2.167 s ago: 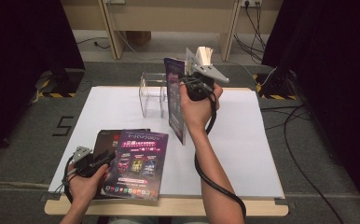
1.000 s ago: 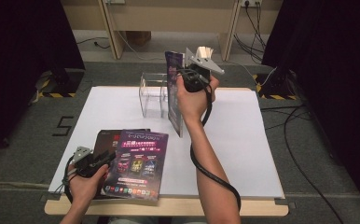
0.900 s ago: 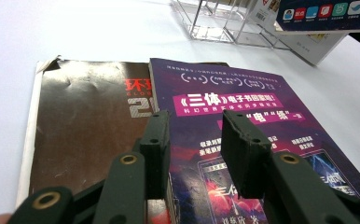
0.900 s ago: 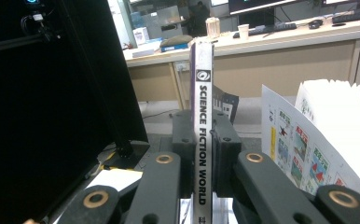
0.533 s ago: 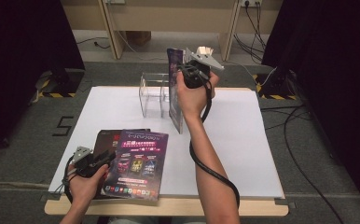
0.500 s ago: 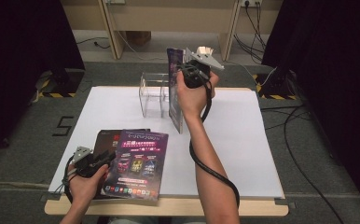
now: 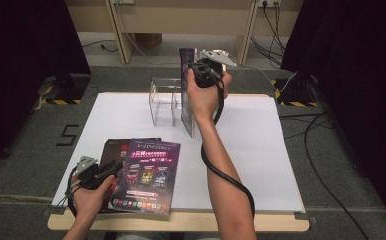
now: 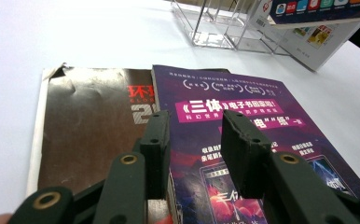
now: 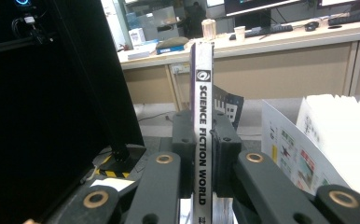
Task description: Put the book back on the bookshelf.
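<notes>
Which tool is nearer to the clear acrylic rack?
Right. The right tool holds a magazine upright beside the clear rack; the left tool rests over magazines at the table's near edge.

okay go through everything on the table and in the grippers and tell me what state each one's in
Right gripper: shut on the held magazine's spine.
Held magazine: upright, lifted beside the clear rack.
Clear rack: standing on the white table; contents cannot be told.
Left gripper: open, jaws over the flat magazines.
Purple magazine: lying flat, closed, overlapping the dark one.
Dark magazine: lying flat, corner creased.
</notes>
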Motion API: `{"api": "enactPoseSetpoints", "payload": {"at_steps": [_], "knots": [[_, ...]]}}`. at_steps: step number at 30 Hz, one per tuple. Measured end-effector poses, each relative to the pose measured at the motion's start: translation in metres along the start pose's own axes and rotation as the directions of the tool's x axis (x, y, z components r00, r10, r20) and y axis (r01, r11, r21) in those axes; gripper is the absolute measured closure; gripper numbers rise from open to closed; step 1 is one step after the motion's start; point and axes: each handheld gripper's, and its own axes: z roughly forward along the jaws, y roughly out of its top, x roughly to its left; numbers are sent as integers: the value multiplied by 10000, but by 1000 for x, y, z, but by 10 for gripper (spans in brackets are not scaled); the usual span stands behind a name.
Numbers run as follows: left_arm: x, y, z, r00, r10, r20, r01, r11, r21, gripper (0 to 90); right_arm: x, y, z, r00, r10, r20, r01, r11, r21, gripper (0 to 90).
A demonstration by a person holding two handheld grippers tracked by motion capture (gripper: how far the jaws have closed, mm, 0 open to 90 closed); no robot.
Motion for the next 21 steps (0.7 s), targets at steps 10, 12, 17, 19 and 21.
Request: {"api": "enactPoseSetpoints", "payload": {"at_steps": [10,12,17,19,21], "knots": [[2,-1,-2,9999,-133,15,133,9999,-4,617,10,-2,5,9999,-137,-9,137,9998,-145,834],[2,0,-2,9999,-117,7,117,9999,-6,617,11,-2,6,9999,-115,-20,115,9998,-144,834],[2,0,-2,9999,-137,-3,137,9999,-12,618,9,-2,8,10000,17,-6,-17,9999,-118,834],[2,-1,-2,9999,-139,-2,139,9999,-15,618,8,-3,9,10000,-1,29,1,10000,-88,834],[2,-1,-2,9999,-146,-3,146,9999,-18,618,7,-4,10,10000,-16,51,17,10000,-81,834]]}}
